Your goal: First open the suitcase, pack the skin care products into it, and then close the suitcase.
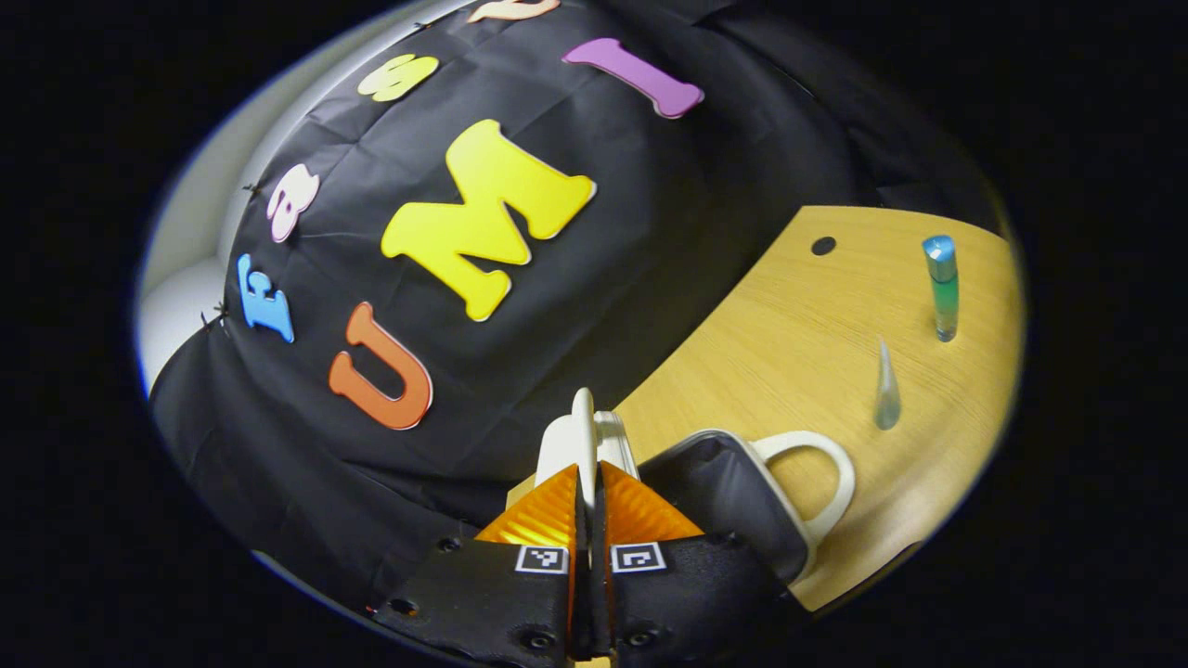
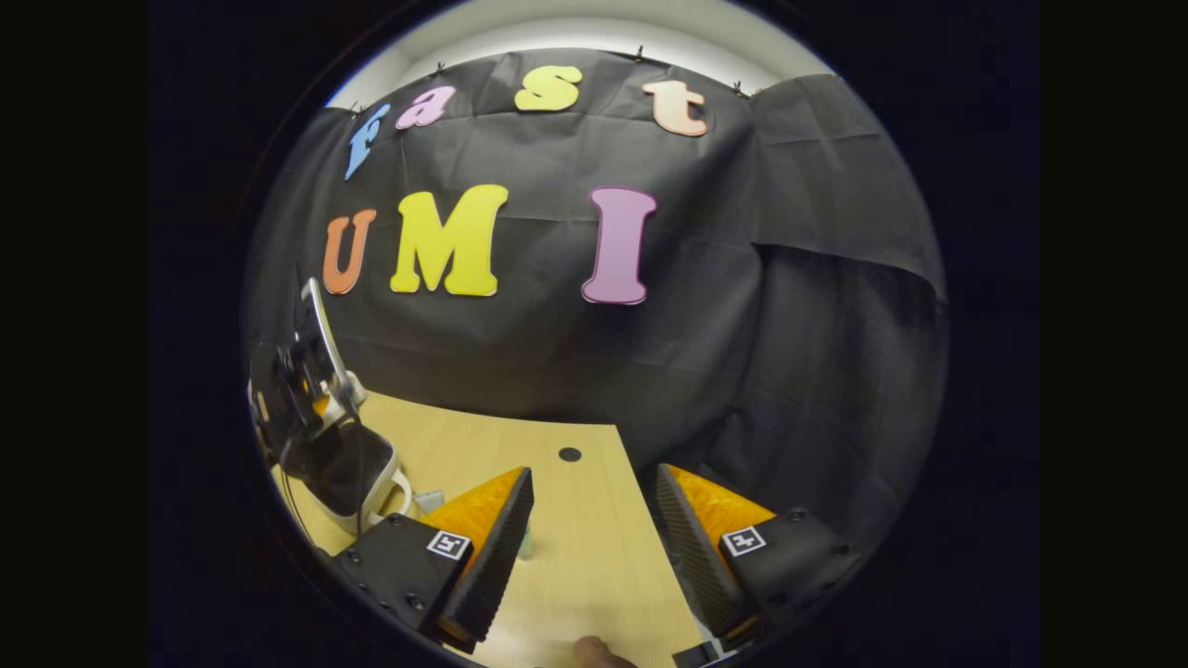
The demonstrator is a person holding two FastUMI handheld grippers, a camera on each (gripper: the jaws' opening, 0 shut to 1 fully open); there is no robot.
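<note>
suitcase [image 1: 742, 482]: cream shell, black lining | bottle [image 1: 943, 288]: green, blue cap | table [image 1: 798, 343]: light wood

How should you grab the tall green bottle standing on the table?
Grip the green bottle around its middle, coming from the side with the right hand-held gripper, whose fingers are open. It stands upright, tall and slim, alone on the table, so a level side pinch probably suits it best.

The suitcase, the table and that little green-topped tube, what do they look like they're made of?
The suitcase looks like a hard, smooth pale plastic shell with a moulded handle and dark, matt fabric lining inside. The table looks like light wood or wood-grain laminate, with fine streaks and a low sheen. The tube seems clear plastic or glass holding green contents, with a glossy blue cap; I can't tell which.
</note>
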